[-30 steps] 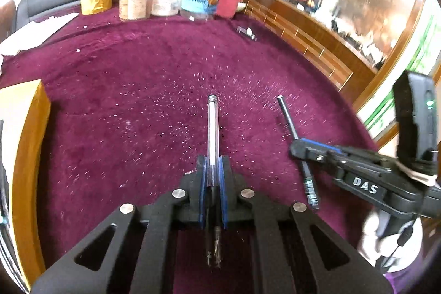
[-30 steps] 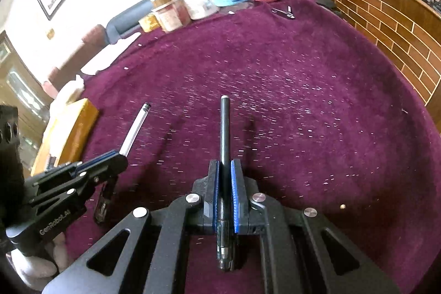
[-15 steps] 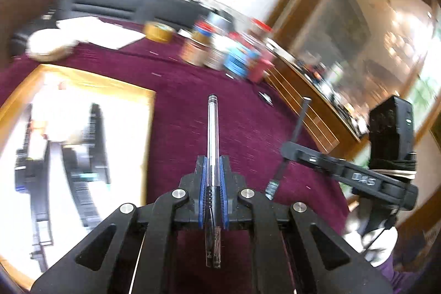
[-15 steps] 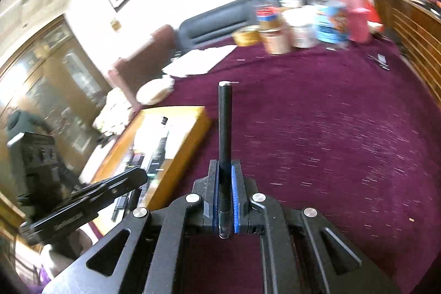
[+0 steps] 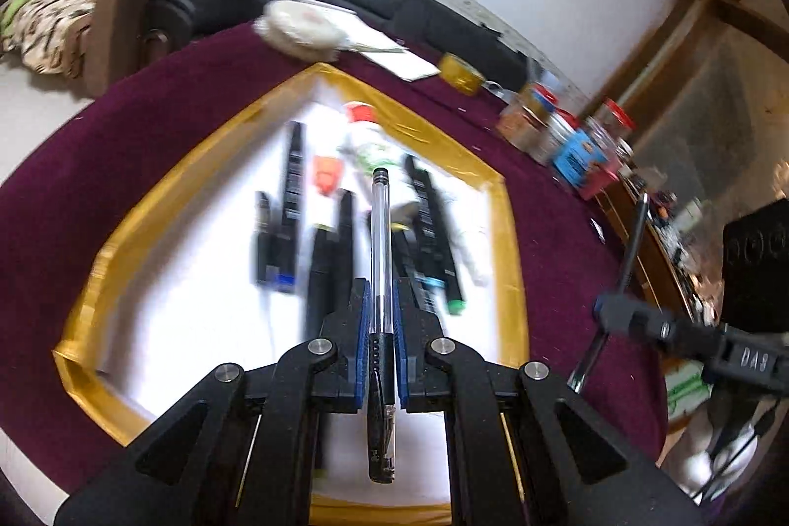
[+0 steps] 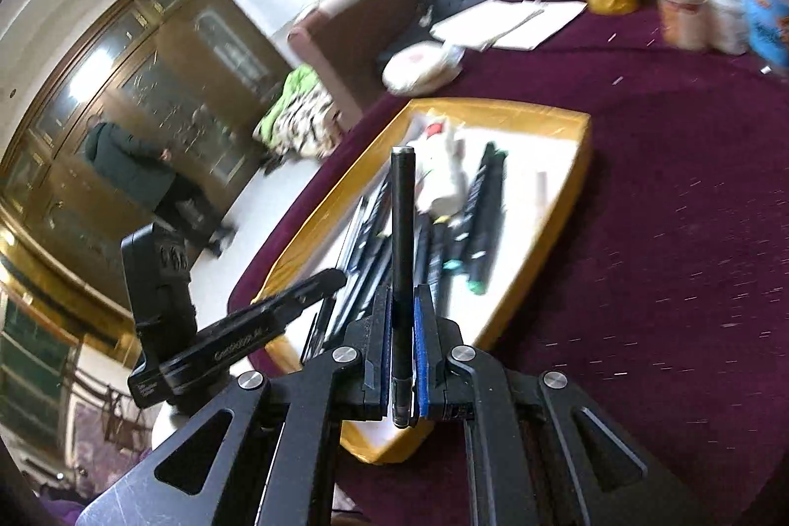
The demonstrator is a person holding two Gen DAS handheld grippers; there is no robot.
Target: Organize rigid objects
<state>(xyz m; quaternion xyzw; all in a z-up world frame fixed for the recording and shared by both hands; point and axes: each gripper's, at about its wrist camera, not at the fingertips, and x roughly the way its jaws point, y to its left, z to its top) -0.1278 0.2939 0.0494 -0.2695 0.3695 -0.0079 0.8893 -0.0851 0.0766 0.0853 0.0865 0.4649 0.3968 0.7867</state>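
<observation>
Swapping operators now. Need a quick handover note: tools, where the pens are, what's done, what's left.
Left tool: shut on a clear-barrelled ballpoint pen, held above the gold-rimmed white tray.
Right tool: shut on a slim black pen, near the tray's edge.
Done: several black markers and a white tube with a red cap lie in the tray.
Left: lower and release both pens into the tray.

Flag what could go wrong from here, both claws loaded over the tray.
1. The tray is already crowded with markers; a dropped clear pen may land crosswise on them or roll.
2. The right claw holds the black pen near the left claw; releasing together could make them collide.
3. Frames are motion-blurred, so placement may be imprecise.
</observation>
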